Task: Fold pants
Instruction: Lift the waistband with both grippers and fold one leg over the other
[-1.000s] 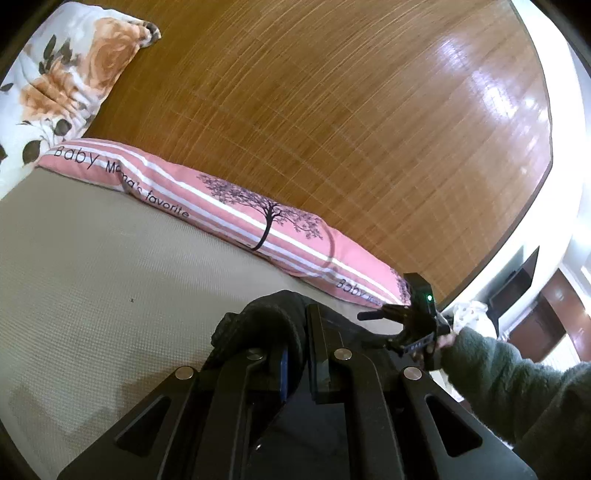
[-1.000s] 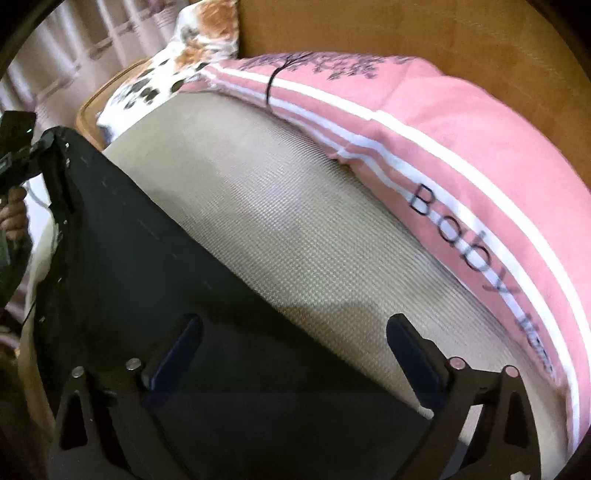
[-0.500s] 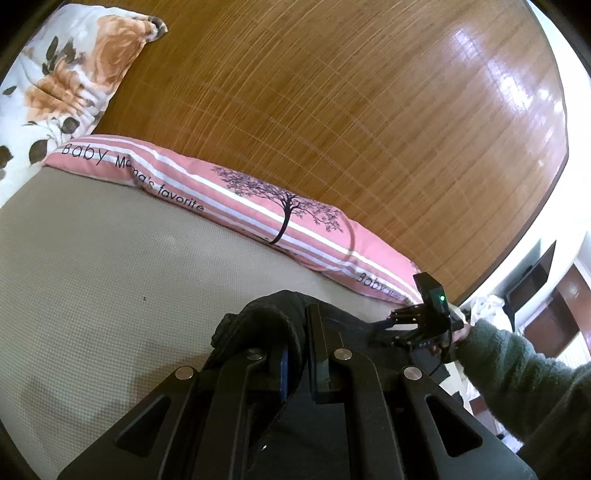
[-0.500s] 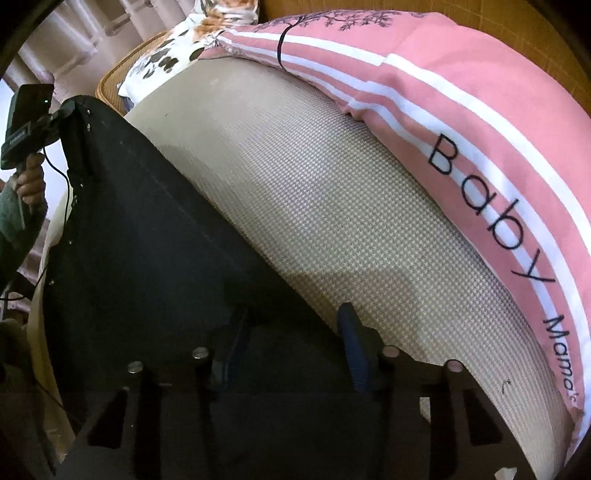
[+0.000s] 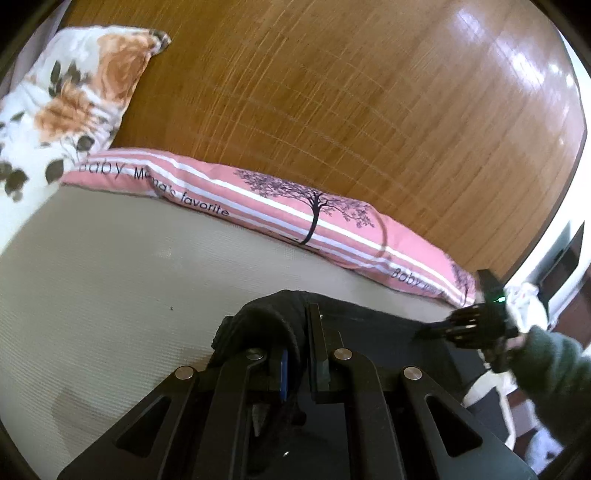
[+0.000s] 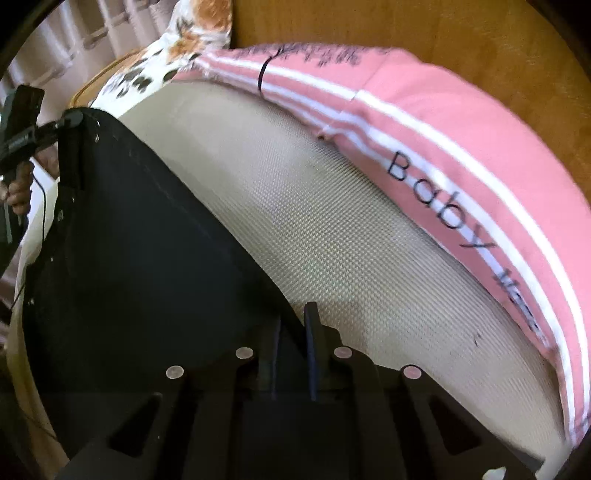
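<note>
The black pants lie spread on a beige mattress. In the left wrist view my left gripper is shut on a bunched corner of the pants. In the right wrist view my right gripper is shut on the near edge of the pants. The right gripper also shows at the right of the left wrist view, held by a hand in a green sleeve. The left gripper shows at the far left of the right wrist view, at the pants' far corner.
A long pink striped pillow lies along the wooden headboard. A floral pillow sits at the far left corner. Curtains hang beyond the bed. Dark furniture stands at the right.
My right gripper went from wide open to shut on the pants edge. My left gripper stayed shut on its corner; both views shifted slightly.
</note>
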`<state>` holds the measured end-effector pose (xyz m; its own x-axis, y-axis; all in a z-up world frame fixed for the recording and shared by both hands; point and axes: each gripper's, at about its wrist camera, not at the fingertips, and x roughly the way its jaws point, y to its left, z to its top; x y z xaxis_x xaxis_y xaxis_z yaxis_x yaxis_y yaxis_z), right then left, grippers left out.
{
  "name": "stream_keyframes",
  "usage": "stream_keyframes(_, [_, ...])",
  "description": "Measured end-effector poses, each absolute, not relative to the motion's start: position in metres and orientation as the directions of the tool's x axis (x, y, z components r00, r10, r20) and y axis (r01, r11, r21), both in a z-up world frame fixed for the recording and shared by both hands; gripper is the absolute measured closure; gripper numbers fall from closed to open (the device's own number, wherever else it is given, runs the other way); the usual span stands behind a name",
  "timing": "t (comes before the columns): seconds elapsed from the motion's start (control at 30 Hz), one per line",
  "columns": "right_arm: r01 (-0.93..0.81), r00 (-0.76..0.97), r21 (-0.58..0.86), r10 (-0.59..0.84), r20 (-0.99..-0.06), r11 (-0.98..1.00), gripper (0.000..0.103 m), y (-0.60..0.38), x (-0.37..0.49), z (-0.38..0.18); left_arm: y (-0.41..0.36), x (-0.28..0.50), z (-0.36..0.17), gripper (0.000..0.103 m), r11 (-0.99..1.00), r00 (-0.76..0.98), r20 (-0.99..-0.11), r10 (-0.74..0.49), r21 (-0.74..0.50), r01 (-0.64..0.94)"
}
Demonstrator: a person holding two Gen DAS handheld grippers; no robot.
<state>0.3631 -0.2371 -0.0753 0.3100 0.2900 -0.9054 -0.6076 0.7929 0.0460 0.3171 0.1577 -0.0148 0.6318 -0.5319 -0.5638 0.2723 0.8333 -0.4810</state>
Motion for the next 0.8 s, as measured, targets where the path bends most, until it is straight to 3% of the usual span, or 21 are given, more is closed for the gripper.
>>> stream_keyframes(0.5, [-0.462, 0.492, -0.088, 0.173, -0.853, 0.882, 0.096, -0.241, 0.225, -0.002, 0.167, 0.238, 0.028, 0.095, 0.804, 0.632, -0.503, -0.59, -0.442, 0.398])
stream_keyframes(0.8, [-0.363, 0.428, 0.028, 0.194, -0.883, 0.931, 0.096, -0.252, 0.132, -0.032, 0.171, 0.15, 0.022, 0.095, 0.783, 0.531, -0.579, -0.619, -0.395, 0.481])
